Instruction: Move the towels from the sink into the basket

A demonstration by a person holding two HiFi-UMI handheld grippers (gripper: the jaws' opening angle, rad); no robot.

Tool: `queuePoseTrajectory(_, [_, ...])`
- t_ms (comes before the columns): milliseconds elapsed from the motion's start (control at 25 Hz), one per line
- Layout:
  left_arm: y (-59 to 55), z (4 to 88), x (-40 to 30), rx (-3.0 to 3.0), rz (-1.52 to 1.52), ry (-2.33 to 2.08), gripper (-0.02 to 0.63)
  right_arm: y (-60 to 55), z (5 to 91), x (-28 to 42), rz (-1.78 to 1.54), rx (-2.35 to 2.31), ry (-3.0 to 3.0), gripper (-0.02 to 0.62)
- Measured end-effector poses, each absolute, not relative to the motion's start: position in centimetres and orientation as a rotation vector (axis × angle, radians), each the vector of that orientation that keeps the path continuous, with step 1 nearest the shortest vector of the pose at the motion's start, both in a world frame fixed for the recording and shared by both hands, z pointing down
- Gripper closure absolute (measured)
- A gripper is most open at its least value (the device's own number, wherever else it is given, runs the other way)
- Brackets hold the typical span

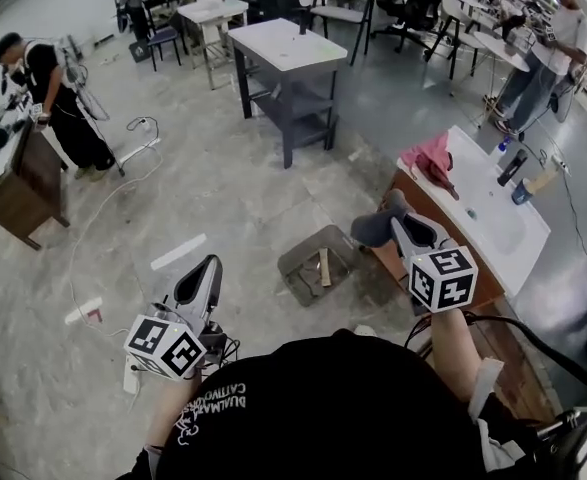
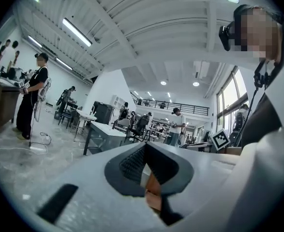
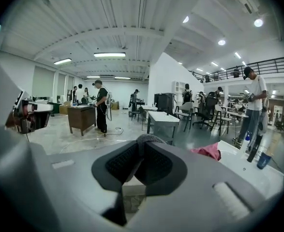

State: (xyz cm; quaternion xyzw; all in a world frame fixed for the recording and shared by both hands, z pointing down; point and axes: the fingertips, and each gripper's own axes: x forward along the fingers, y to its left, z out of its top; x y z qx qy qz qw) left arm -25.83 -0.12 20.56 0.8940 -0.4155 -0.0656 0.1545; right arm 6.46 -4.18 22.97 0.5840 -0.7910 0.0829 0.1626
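Pinching grey towel in right gripper | left gripper closed, empty | pink towel: likely soft, light; grab a raised fold

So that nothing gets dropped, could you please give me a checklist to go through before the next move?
1. Gray towel pinched by the right gripper: ok.
2. Left gripper shut and empty: ok.
3. Sink cleared of towels: not ok, a pink towel lies on its edge.
4. Floor tray is the basket and ready: cannot tell; a wooden strip lies in it.
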Motion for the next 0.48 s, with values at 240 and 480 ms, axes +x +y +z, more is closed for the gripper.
queuePoseTrajectory(240, [0.1, 21.6, -25.5, 2.545, -0.185, -1.166, 0.604, -4.5, 22.8, 6.4, 0.244, 1.664, -2.238, 0.541])
queuePoseTrajectory(480, [0.1, 22.5, -26.7, 2.51, -0.198, -1.204, 0.604, -4.9, 23.7, 5.5, 0.229, 1.619, -2.234, 0.541])
